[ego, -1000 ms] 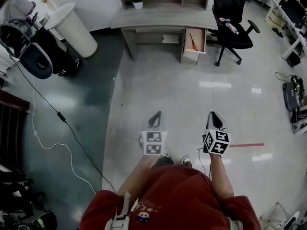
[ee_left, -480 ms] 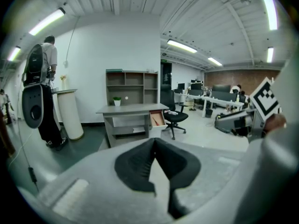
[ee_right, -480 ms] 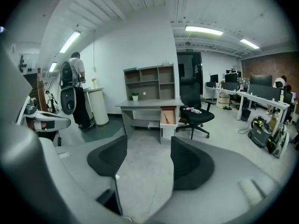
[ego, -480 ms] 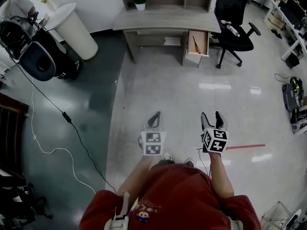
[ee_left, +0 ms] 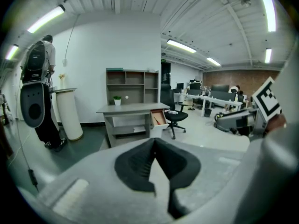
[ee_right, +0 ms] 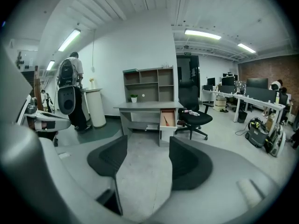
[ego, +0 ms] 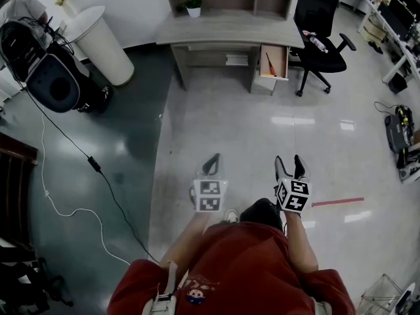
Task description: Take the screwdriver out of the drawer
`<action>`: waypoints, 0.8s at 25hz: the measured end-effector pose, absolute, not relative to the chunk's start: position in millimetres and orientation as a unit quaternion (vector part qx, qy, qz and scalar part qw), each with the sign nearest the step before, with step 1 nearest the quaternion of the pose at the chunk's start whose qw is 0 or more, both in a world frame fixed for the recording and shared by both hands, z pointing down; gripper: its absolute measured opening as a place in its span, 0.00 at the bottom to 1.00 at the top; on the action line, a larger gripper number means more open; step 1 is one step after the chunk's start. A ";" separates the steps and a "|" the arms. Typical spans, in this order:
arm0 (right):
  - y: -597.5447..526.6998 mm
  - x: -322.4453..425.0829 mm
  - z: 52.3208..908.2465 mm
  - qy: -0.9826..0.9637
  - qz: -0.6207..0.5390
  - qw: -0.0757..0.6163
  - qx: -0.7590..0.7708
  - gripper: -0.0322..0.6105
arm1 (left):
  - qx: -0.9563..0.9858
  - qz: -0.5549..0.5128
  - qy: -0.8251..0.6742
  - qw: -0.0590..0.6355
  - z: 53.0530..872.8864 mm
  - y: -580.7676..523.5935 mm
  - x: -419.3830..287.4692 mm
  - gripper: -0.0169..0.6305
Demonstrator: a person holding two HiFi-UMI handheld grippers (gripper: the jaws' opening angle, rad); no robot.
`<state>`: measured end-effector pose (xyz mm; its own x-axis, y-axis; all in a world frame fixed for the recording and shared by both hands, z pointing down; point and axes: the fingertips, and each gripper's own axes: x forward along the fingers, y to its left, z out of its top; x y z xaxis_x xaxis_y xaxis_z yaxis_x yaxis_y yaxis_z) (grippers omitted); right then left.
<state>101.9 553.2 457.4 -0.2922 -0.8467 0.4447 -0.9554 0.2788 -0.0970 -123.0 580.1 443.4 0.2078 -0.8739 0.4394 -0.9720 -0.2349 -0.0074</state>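
The open drawer (ego: 273,62) sticks out from the right end of the grey desk (ego: 223,28), far ahead across the floor. In it lies the screwdriver (ego: 270,63), red handle near the front. The left gripper view shows the drawer (ee_left: 159,118) and the screwdriver (ee_left: 157,120) small in the distance; so does the right gripper view, with drawer (ee_right: 168,118) and screwdriver (ee_right: 166,121). My left gripper (ego: 211,161) is shut and empty, its jaws (ee_left: 154,143) meeting at the tip. My right gripper (ego: 290,164) has just opened; nothing is between its jaws (ee_right: 147,158).
A black office chair (ego: 319,44) stands right of the drawer. A white round pedestal (ego: 98,41) and a black machine (ego: 49,77) stand at the left, with a cable (ego: 98,169) trailing over the floor. A small plant (ego: 193,6) sits on the desk. Red tape (ego: 336,201) marks the floor.
The right gripper's jaws went from shut to open. Both grippers and the person moved forward across the floor, so the desk now sits a little nearer.
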 end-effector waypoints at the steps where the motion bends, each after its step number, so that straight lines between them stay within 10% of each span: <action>1: 552.4 100.3 458.7 -0.785 0.176 0.156 0.573 0.48 | 0.765 0.178 -0.604 0.138 444.1 579.1 -124.5 0.02; 20: 432.7 96.2 476.6 -0.790 0.187 0.161 0.561 0.48 | 0.755 0.175 -0.617 0.139 451.9 465.0 -127.5 0.02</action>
